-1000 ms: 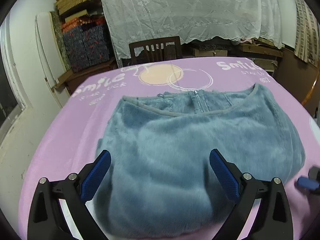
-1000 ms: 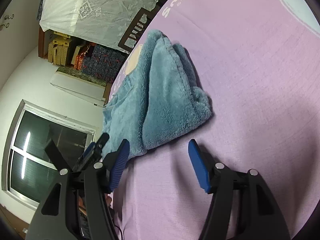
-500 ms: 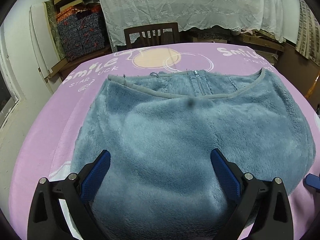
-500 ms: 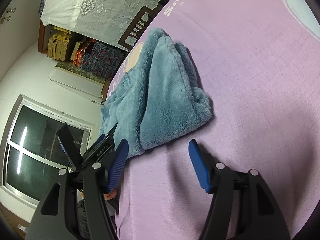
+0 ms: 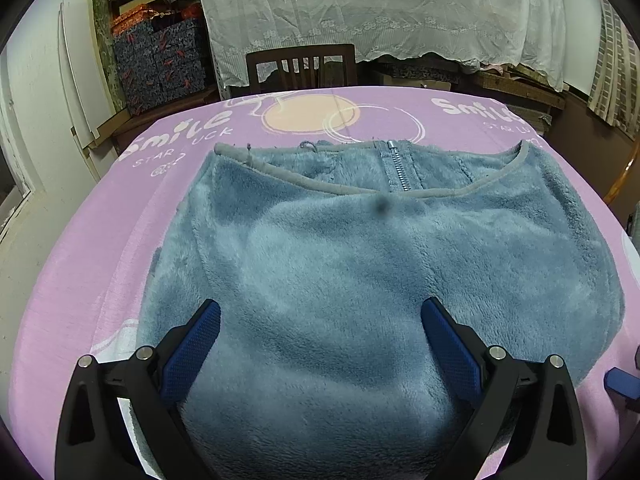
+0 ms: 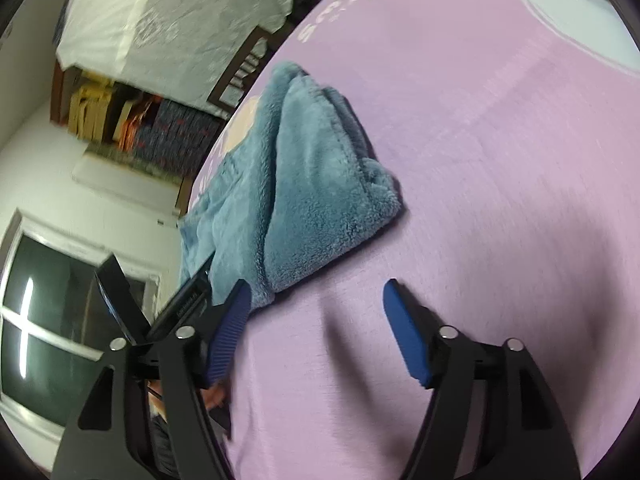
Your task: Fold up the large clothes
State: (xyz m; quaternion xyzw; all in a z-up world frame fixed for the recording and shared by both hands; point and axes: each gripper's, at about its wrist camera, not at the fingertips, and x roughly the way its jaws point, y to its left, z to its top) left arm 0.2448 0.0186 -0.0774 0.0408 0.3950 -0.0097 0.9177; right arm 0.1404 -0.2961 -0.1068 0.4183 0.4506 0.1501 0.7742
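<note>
A blue-grey fleece garment (image 5: 360,264) lies folded on the purple tablecloth (image 5: 100,240), its grey-trimmed neckline and zip (image 5: 396,168) at the far side. My left gripper (image 5: 320,308) is open and hovers over the garment's near part, with fleece below the wide gap and no pad pressing on it. In the right wrist view the garment (image 6: 304,184) is seen from its side edge. My right gripper (image 6: 317,288) is beside that edge, its jaws opening, with only bare tablecloth (image 6: 500,200) between them. The left finger's pad (image 6: 230,320) is close to the fleece corner.
A wooden chair (image 5: 300,66) stands behind the table's far edge. Behind it hang a white lace cover (image 5: 380,12) and stacked boxes (image 5: 160,64) at the left. The table drops off at the left. A dark window (image 6: 44,320) is beyond the left gripper (image 6: 160,304).
The left gripper has come lower and closer over the garment, then held still. The right gripper's jaws have widened a little and its view has tilted slightly.
</note>
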